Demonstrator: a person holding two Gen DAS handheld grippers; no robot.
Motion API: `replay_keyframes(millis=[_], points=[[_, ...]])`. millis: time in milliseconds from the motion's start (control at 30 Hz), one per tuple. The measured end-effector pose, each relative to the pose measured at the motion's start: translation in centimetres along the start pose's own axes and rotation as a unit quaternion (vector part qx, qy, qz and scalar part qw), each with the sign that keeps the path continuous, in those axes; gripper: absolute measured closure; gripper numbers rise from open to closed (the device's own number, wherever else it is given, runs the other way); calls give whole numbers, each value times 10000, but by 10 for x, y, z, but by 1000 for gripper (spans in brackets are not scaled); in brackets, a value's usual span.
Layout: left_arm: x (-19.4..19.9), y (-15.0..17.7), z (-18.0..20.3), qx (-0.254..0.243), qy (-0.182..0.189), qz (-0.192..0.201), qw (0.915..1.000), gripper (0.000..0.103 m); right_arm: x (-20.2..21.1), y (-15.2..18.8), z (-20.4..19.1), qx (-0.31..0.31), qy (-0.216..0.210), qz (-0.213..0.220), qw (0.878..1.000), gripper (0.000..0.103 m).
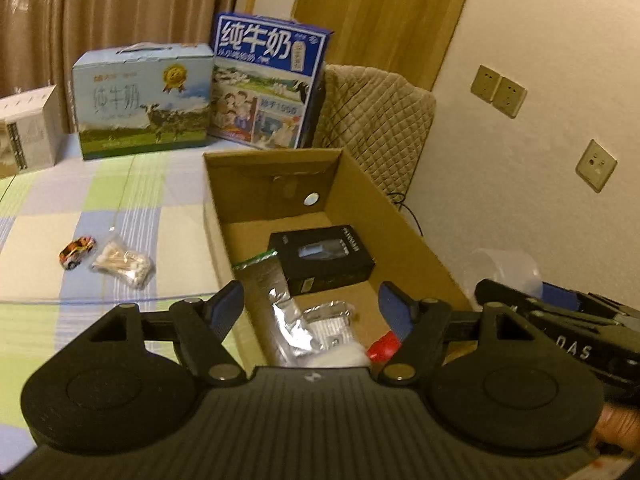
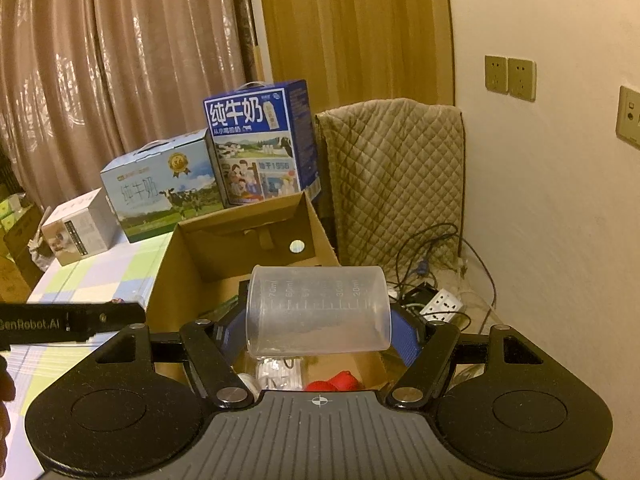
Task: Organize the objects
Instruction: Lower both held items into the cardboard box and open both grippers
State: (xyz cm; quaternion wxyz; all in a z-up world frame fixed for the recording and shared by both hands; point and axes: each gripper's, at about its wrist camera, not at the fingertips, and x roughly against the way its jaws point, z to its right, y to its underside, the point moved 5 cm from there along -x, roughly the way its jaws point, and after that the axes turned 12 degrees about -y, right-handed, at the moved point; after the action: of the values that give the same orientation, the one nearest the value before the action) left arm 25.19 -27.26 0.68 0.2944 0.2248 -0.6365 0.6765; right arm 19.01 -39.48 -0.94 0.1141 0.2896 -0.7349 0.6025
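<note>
Toy car (image 1: 77,252) and the bag of cotton swabs (image 1: 123,265) lie side by side on the checked bedcover (image 1: 120,208), left of the cardboard box (image 1: 392,216). Both look light; the car is hard and small, best pinched across its sides, while the soft, slick swab bag is better taken at its bunched middle. The left gripper (image 1: 312,304) hangs over the box's near end, jaws wide apart and empty. Inside lie a black carton (image 1: 324,258) and foil packets (image 1: 288,304). The right gripper (image 2: 316,328) clamps a clear measuring cup (image 2: 318,312) sideways above the box; thin, smooth plastic, so it could slip or flex.
</note>
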Motion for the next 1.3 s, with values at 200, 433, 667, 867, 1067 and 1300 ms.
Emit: replay_keyframes(millis=[200,433,667,867,1067,1300], points=[[2,10,-6,34,-20,-120,9999,33,1,0,-5,-1,-67,-4,10000,34],[8,15,-10,74,-23,-130,9999,33,-2,-2,-9,20,-139,-33,9999,34],[7,19,-19,136,-83,-177,9997,32,-18,-9,-16,52,-277,-21,9996,34],[5,21,-26,154,-102,-211,9996,32,-21,-13,-19,-69,-463,106,9988,21],[6,25,-30,195,-94,-232,9995,31,-13,-8,-12,-183,-346,67,9992,21],[15,28,-36,232,-93,-223,9994,30,3,-8,-16,-214,-299,79,9993,21]])
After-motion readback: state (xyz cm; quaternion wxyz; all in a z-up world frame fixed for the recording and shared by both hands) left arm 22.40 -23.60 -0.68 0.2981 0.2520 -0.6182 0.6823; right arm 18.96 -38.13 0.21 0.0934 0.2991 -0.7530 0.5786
